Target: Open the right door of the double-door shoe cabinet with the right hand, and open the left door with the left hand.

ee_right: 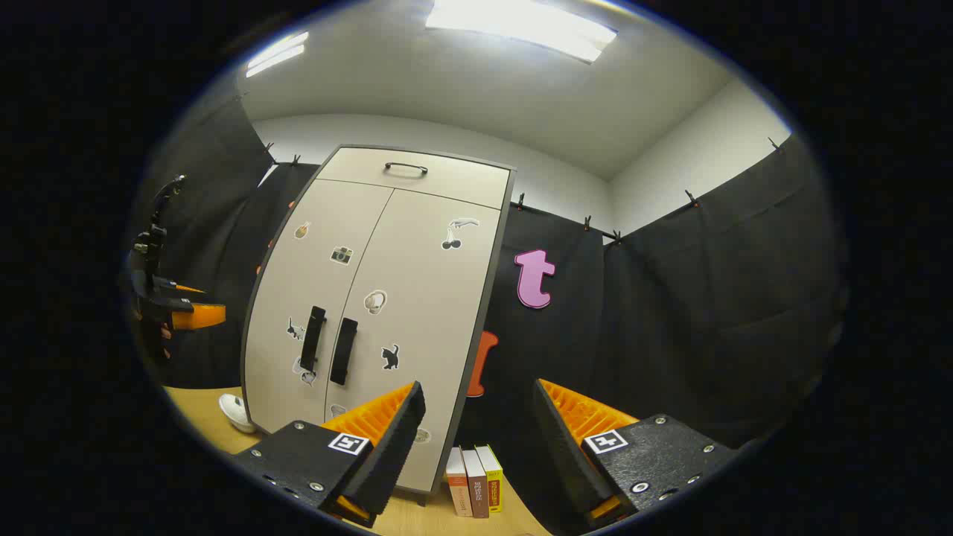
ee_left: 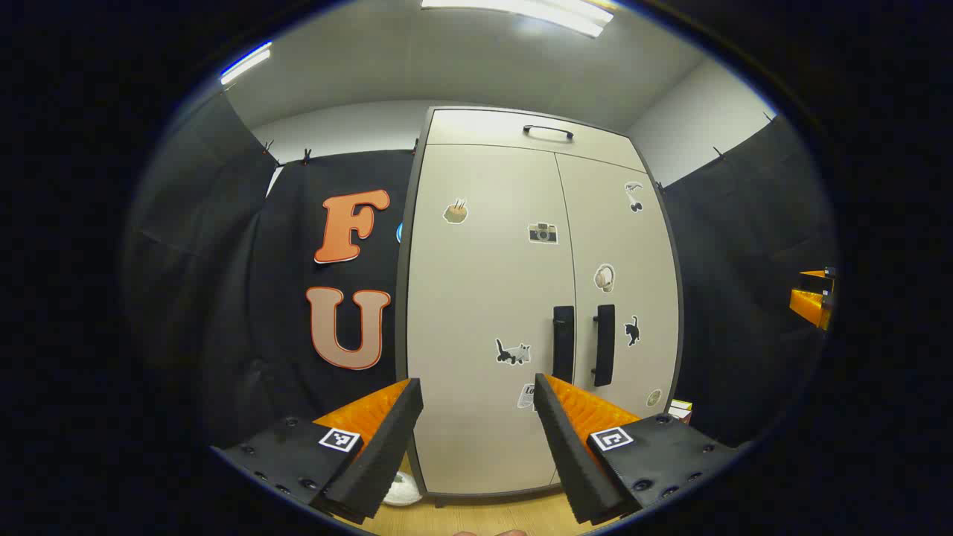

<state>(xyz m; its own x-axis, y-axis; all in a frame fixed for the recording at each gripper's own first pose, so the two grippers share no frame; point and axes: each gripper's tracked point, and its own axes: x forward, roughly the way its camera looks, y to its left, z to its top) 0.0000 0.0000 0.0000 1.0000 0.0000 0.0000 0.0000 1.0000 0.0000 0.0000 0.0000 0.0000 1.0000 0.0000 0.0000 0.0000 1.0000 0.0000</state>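
A beige double-door shoe cabinet [ee_left: 484, 298] [ee_right: 402, 298] stands on the wooden floor, both doors closed. Two vertical black handles sit at the centre seam: the left door handle [ee_left: 563, 344] [ee_right: 313, 339] and the right door handle [ee_left: 604, 345] [ee_right: 343, 351]. Stickers dot both doors. My left gripper [ee_left: 476, 391] is open, short of the left door, its fingers not touching it. My right gripper [ee_right: 476, 394] is open and points past the cabinet's right edge at the black cloth. The left gripper [ee_right: 179, 309] also shows far left in the right gripper view.
Above the doors, a drawer front carries a black handle [ee_left: 548, 131]. Three books [ee_right: 474, 480] stand on the floor by the cabinet's right foot. A white object [ee_right: 234, 412] lies by its left foot. Black cloth surrounds the cabinet.
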